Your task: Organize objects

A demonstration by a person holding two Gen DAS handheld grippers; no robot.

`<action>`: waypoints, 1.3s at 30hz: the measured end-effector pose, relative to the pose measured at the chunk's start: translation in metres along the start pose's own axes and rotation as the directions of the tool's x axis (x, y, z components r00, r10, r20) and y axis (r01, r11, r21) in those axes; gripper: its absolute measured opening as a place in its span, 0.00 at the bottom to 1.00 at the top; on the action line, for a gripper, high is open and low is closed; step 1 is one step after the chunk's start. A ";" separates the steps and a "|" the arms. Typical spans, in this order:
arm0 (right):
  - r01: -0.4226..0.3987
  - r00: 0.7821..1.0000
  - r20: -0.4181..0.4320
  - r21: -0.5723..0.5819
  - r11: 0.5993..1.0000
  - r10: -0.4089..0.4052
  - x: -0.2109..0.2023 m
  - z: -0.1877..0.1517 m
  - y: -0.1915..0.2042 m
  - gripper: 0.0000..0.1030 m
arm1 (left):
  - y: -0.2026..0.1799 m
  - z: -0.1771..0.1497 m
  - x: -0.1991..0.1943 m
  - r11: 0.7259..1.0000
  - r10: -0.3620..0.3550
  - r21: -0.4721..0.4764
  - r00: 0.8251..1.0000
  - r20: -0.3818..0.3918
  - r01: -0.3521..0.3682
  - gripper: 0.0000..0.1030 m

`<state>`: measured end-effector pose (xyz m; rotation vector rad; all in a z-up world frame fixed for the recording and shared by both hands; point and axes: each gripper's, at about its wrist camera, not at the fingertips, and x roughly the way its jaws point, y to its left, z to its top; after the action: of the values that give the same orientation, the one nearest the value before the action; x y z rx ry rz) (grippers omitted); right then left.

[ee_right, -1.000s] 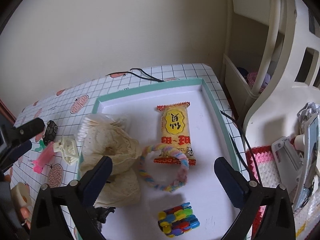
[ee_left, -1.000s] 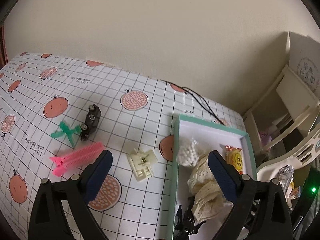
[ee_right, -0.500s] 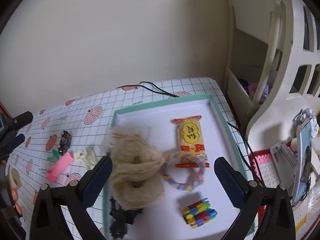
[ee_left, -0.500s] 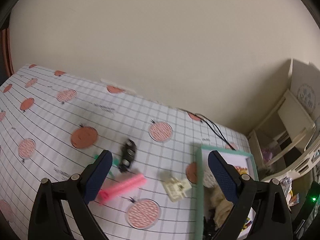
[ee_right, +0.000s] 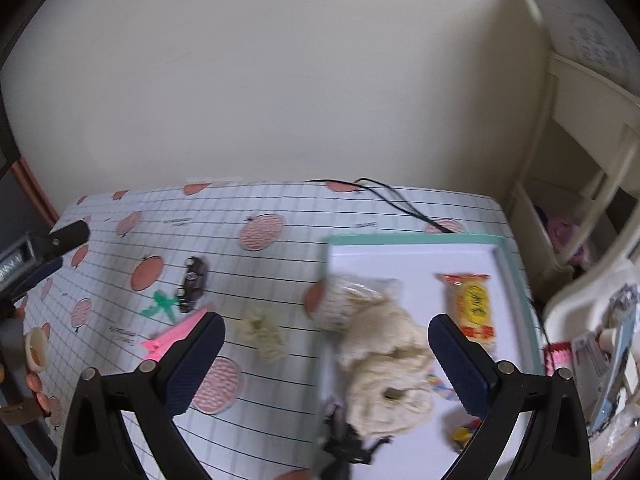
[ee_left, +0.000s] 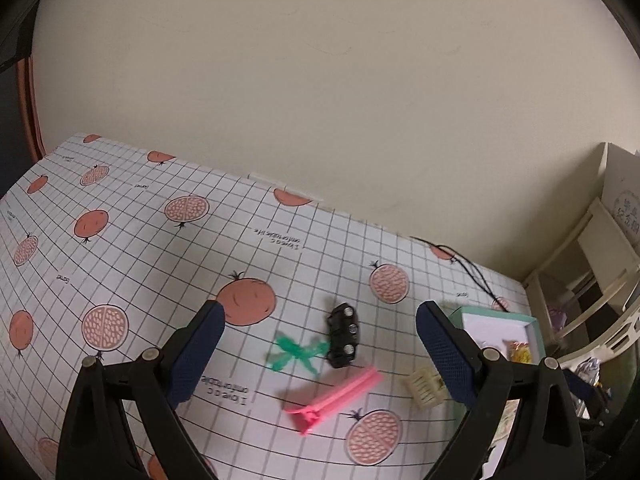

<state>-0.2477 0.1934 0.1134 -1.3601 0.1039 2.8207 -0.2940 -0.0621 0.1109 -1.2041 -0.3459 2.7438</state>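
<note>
On the gridded fruit-print tablecloth (ee_left: 160, 248) lie a black hair clip (ee_left: 343, 335), a green hair clip (ee_left: 298, 351), a pink hair clip (ee_left: 335, 397) and a cream claw clip (ee_left: 425, 387). My left gripper (ee_left: 320, 354) hovers open above them, empty. A mint-rimmed white tray (ee_right: 514, 276) at the right holds a cream scrunchie (ee_right: 384, 354), a yellow snack packet (ee_right: 472, 304), a pastel hair tie (ee_right: 440, 384), a black clip (ee_right: 346, 442) and a multicoloured clip (ee_right: 462, 434). My right gripper (ee_right: 326, 360) hangs open over the tray's left edge. The same four clips (ee_right: 192, 276) show blurred in the right wrist view.
A black cable (ee_right: 394, 198) runs along the table's back edge by the wall. A cream shelf unit (ee_right: 580, 184) stands to the right of the table. The other gripper's body (ee_right: 36, 248) and a roll of tape (ee_right: 35, 350) sit at the left.
Both grippers have pulled back and swung left. The tray has slid to the right in both views, and the loose clips now sit between the left gripper's fingers.
</note>
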 end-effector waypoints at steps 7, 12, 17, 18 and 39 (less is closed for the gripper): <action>-0.004 0.998 -0.061 -0.029 1.000 0.002 0.028 0.002 0.021 1.00 | 0.004 -0.005 0.015 0.997 -0.011 0.072 0.996 -0.084 0.017 0.94; 0.022 0.994 -0.103 -0.018 1.000 -0.023 0.049 -0.002 0.024 0.96 | 0.001 -0.018 0.040 0.994 0.024 0.112 0.984 -0.178 -0.004 0.94; 0.026 0.992 -0.126 -0.032 0.999 -0.030 0.064 -0.003 0.029 0.91 | 0.001 -0.033 0.061 0.993 0.007 0.114 0.968 -0.252 0.023 0.94; 0.025 0.991 -0.132 -0.039 0.999 -0.030 0.067 -0.003 0.031 0.90 | 0.001 -0.036 0.063 0.993 0.011 0.117 0.965 -0.261 0.020 0.94; 0.017 0.965 -0.262 -0.029 0.999 -0.024 0.114 -0.011 0.043 0.57 | -0.016 -0.073 0.102 0.983 0.033 0.179 0.927 -0.374 0.037 0.87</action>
<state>-0.3115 0.1472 0.0203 -1.7239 0.0536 2.6179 -0.3084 -0.0139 -0.0053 -1.6275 -0.0496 2.3992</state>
